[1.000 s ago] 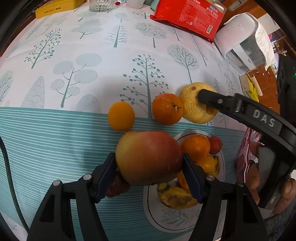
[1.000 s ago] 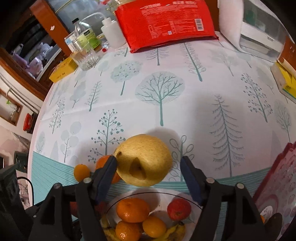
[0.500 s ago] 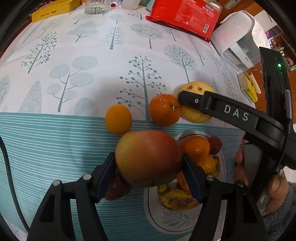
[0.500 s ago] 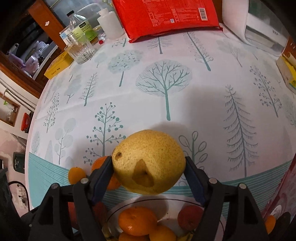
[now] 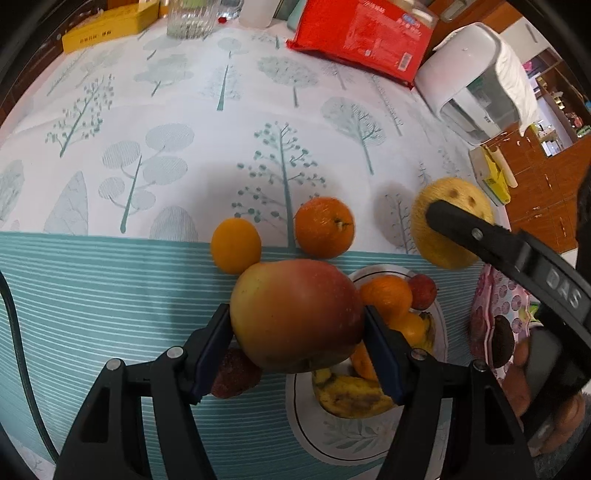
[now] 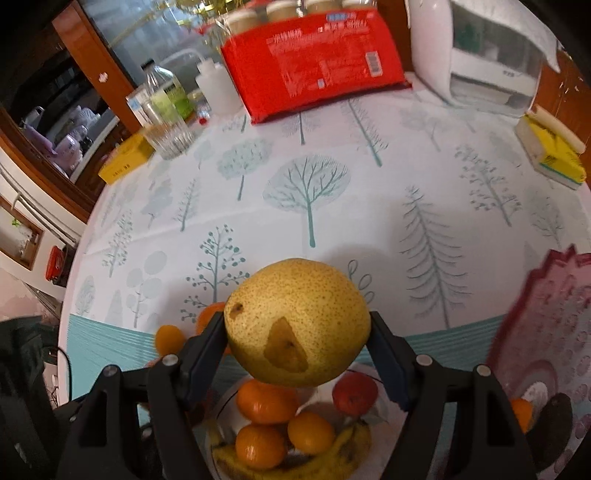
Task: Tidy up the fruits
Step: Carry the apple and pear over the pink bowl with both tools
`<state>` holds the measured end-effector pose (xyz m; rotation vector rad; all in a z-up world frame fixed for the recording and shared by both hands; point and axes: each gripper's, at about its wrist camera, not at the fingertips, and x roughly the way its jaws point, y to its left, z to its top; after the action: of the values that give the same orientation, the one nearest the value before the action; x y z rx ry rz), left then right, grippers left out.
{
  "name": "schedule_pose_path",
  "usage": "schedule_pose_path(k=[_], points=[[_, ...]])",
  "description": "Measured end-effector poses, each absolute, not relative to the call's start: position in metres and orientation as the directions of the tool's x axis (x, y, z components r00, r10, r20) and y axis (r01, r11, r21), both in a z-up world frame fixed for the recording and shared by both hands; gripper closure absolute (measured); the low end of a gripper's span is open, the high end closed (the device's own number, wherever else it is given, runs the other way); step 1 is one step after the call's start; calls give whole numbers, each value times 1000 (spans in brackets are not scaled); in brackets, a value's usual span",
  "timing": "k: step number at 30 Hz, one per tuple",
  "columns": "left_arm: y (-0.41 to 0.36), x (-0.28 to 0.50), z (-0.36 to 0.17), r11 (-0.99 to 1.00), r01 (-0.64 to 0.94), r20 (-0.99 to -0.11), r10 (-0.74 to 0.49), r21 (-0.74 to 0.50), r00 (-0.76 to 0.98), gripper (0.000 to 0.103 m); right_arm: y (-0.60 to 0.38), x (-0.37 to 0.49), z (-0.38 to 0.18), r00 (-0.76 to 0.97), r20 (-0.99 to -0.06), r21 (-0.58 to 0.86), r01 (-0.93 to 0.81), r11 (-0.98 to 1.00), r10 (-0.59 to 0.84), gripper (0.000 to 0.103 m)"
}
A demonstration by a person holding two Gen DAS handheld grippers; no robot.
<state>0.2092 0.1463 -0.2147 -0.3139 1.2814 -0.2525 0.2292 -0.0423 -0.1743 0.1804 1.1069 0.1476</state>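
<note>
My left gripper is shut on a red-yellow apple, held above the near left rim of a white plate. The plate holds oranges, a small red fruit and a banana. My right gripper is shut on a yellow pear, lifted above the plate; the pear also shows in the left wrist view. Two oranges lie on the tablecloth beyond the plate. A dark red fruit lies under the left finger.
A red package, a white appliance, a glass and a yellow box stand at the table's far side. A pink patterned tray sits right of the plate. A yellow-white box lies far right.
My right gripper closed on the pear and lifted it off the tablecloth, up and to the right. The left gripper still holds the apple in about the same place.
</note>
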Motion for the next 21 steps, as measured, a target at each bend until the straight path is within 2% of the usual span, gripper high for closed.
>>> schedule_pose_path(k=[12,21], points=[[124,187,-141,924,133,-848,-383,-360,366,35,-81,174,-131,533,-819,256,12,967,210,28],[55,159,-68,896,298,-774,-437,-330,457,35,-132,124,-109,590,-798,206,70,976,126,28]])
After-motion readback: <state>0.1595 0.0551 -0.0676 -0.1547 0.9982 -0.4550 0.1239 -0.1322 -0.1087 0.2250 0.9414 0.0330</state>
